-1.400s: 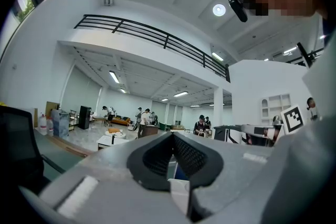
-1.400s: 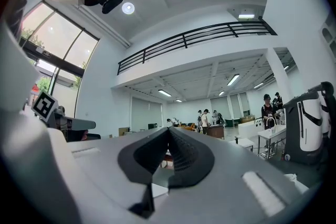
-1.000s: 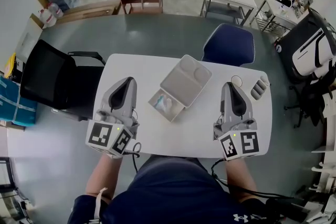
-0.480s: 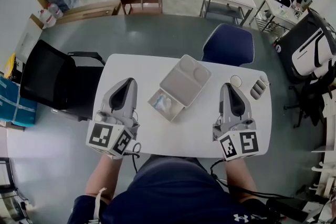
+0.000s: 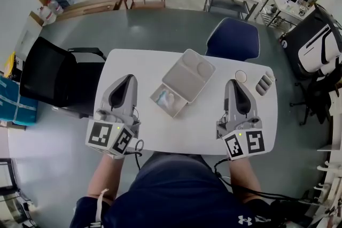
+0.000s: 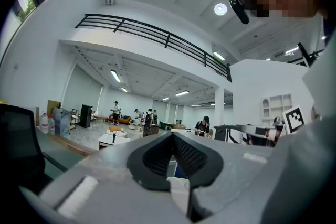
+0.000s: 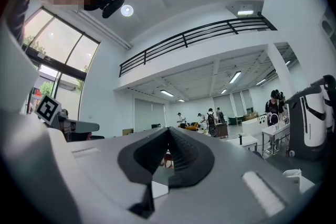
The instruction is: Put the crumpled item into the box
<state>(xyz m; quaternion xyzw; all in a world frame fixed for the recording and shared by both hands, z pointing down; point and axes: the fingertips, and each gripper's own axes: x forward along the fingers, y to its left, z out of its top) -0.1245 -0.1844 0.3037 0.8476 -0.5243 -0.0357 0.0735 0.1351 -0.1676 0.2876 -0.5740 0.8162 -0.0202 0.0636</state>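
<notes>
Box (image 5: pixel 188 78): open, mid table (image 5: pixel 133 61), crumpled item (image 5: pixel 166 97) inside
Left gripper (image 5: pixel 128 78): jaws together, left of box
Right gripper (image 5: pixel 233 83): jaws together, near round disc (image 5: pixel 241 76) & grey ridged obj (image 5: pixel 263 84)

Head view: the crumpled item (image 5: pixel 166 99) in the box (image 5: pixel 155 99) reads only as a pale lump, too small to tell its material. Far right on the tabletop (image 5: pixel 144 69), a round object (image 5: pixel 241 76) and a grey ridged object (image 5: pixel 263 85) can't be identified. Near tabletop edge is partly hidden by the person's torso (image 5: pixel 176 189). In both gripper views, the left gripper (image 6: pixel 172 135) and right gripper (image 7: pixel 169 128) bodies block the tabletop.
</notes>
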